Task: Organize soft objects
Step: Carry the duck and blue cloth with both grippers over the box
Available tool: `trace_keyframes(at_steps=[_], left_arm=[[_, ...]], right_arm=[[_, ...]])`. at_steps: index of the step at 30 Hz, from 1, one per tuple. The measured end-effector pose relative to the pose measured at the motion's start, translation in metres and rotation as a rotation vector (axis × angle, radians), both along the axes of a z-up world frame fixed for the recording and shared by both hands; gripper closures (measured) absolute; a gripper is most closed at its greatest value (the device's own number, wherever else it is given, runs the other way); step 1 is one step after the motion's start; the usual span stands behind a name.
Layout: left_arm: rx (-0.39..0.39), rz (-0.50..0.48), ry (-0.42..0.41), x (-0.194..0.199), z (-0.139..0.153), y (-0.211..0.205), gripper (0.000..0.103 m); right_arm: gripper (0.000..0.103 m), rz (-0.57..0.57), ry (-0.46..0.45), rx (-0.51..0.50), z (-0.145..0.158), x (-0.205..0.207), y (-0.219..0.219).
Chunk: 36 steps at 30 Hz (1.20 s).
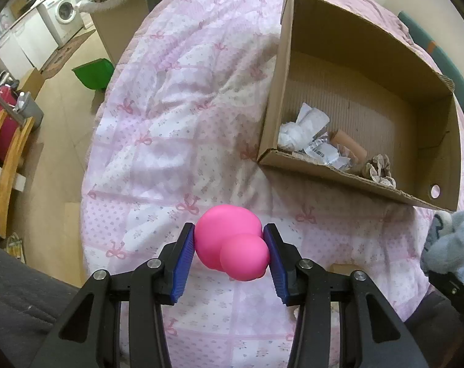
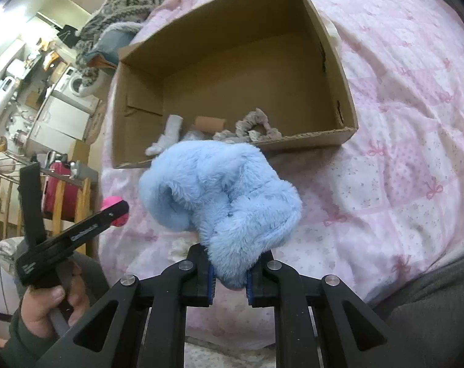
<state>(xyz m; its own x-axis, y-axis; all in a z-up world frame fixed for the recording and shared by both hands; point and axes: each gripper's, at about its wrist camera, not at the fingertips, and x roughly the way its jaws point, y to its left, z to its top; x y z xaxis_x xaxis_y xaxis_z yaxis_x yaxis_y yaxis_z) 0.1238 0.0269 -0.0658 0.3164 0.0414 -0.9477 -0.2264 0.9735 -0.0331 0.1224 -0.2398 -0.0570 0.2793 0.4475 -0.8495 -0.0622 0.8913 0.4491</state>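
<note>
From the left wrist view, the left claw (image 1: 232, 245) is clenched on a pink squishy toy (image 1: 232, 243), its blue pads (image 1: 182, 263) pressing the toy's two sides about a toy's width apart. The toy hangs above the pink patchwork quilt (image 1: 176, 128) that covers the bed, near the bed's near edge. Beyond it, toward the bed's right side, an open cardboard box (image 1: 348, 61) lies on the quilt; crumpled white paper (image 1: 305, 128), a cardboard tube (image 1: 350, 145) and a beige scrunchie (image 1: 380, 168) lie along its near wall. A bit of the blue plush toy (image 1: 452, 242) shows at the right edge.

From the right wrist view, the right claw (image 2: 230, 279) is drawn nearly closed, pinching the lower end of the blue plush toy (image 2: 222, 196), which bulges up and out over the fingers. The plush is held above the quilt (image 2: 400, 153), in front of the box's near wall (image 2: 308, 141). At the left, the left claw (image 2: 116, 211) shows side-on with the pink toy (image 2: 110, 201) at its tip, held by the person's left hand (image 2: 51, 303).
</note>
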Motion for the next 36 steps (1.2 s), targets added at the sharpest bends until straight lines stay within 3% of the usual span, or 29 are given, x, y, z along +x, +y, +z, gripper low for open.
trace_keyframes(at_steps=[9,17,25,36], left_arm=[[0.018,0.015,-0.055,-0.005,0.019,0.005,0.062],[0.043,-0.012,-0.156,-0.005,0.054,-0.003,0.062],[0.089,-0.090,-0.262,0.013,0.093,-0.020,0.062],[0.100,-0.144,-0.302,0.058,0.105,-0.035,0.062]], right_arm=[[0.087,0.005,-0.074,0.060,0.025,-0.012,-0.012],[0.087,-0.010,-0.179,0.093,0.052,-0.008,-0.027],[0.087,-0.021,-0.253,0.097,0.075,0.018,-0.032],[0.087,-0.021,-0.293,0.087,0.080,0.060,-0.021]])
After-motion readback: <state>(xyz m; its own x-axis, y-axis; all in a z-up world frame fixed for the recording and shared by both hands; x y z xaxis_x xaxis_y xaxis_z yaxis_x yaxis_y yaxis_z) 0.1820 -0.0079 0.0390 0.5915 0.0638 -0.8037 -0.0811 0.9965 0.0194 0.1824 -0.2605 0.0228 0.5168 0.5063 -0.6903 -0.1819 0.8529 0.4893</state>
